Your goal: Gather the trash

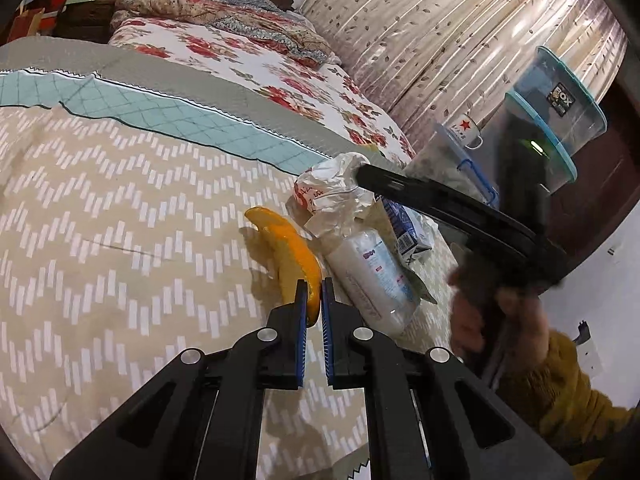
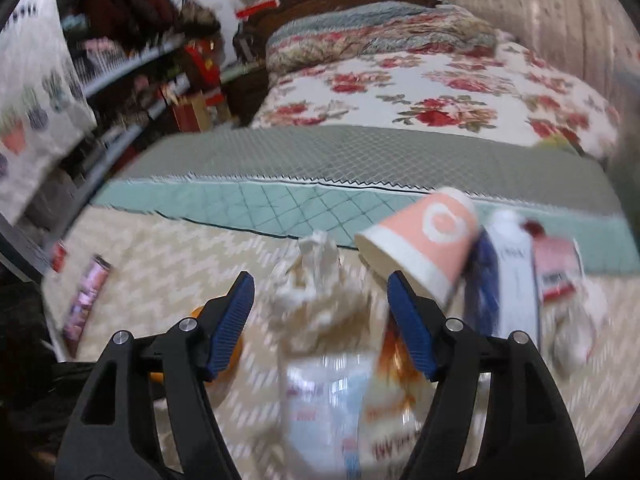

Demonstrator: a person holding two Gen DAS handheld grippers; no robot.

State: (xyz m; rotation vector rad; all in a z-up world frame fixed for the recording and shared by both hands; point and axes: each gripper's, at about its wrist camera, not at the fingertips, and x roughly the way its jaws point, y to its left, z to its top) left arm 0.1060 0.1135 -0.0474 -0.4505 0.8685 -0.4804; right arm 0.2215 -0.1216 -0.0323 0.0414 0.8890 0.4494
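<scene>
- Clamped on the near end of the orange peel (image 1: 286,254), the left gripper (image 1: 314,300) has its first piece of trash, which lies on the bedspread (image 1: 120,240).
- Right gripper (image 2: 320,320) hangs with jaws apart and empty above a crumpled tissue (image 2: 320,280).
- Nothing looks collected yet; no bin is in view.
- Still lying loose: the plastic bottle (image 1: 372,276), the crumpled wrapper (image 1: 332,188), the pink paper cup (image 2: 424,240), a small carton (image 2: 556,268).
</scene>
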